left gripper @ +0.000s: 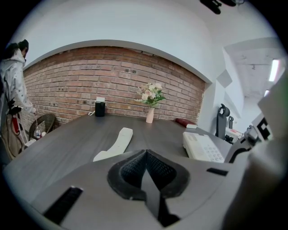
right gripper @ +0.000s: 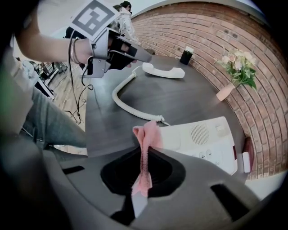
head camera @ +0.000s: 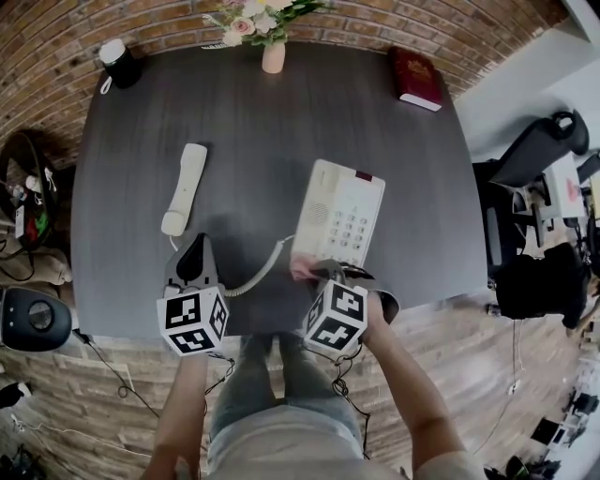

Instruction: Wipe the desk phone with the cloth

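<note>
A: Fig. a, R gripper [right gripper: 143,155]?
B: Jaws clamped on pink cloth [right gripper: 147,134], at near corner of desk phone [head camera: 343,214].
A: Fig. b, L gripper [left gripper: 146,158]?
B: Jaws together, nothing btwn; near handset [head camera: 185,186], off-hook on table [head camera: 262,122].

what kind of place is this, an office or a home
Most likely an office or meeting room: a big dark table with a desk phone on it, a black office chair off to the side, and a brick wall behind.
</note>
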Tool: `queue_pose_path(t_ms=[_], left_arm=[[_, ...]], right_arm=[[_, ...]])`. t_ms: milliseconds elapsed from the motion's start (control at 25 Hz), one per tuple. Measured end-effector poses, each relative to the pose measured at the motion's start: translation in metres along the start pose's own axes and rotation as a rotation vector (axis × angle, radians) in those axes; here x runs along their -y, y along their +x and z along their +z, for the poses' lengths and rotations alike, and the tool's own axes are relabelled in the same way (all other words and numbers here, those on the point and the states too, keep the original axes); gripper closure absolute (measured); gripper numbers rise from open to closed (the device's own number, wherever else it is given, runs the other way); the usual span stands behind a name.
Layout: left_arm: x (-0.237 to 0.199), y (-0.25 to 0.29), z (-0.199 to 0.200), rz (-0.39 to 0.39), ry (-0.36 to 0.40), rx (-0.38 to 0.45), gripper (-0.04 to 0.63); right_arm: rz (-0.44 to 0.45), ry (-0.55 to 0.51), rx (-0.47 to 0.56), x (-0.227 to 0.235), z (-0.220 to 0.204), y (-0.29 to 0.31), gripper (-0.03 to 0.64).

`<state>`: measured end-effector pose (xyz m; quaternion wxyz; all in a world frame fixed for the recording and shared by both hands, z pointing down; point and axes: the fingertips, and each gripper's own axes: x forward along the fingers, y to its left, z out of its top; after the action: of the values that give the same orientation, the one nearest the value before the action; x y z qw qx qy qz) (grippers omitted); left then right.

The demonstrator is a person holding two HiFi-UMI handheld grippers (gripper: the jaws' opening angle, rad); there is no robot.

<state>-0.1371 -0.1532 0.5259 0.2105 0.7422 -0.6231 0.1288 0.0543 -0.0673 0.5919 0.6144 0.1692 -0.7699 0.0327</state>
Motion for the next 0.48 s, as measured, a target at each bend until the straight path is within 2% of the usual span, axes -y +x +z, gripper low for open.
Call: queue_pose_path(t_ms=[240,480], left_arm=[[0.004,0.002,0.006,-0.004,-0.006,0.012,0.591],[0.014,0.006,0.02,-0.017,-0.007,0.033,0.591]], right_arm=[[0.017,0.015,0.019,-0.004,-0.001,-0.008,0.597],[-0.028,0.012,0.016,0.014,-0.006,-0.03,0.597]])
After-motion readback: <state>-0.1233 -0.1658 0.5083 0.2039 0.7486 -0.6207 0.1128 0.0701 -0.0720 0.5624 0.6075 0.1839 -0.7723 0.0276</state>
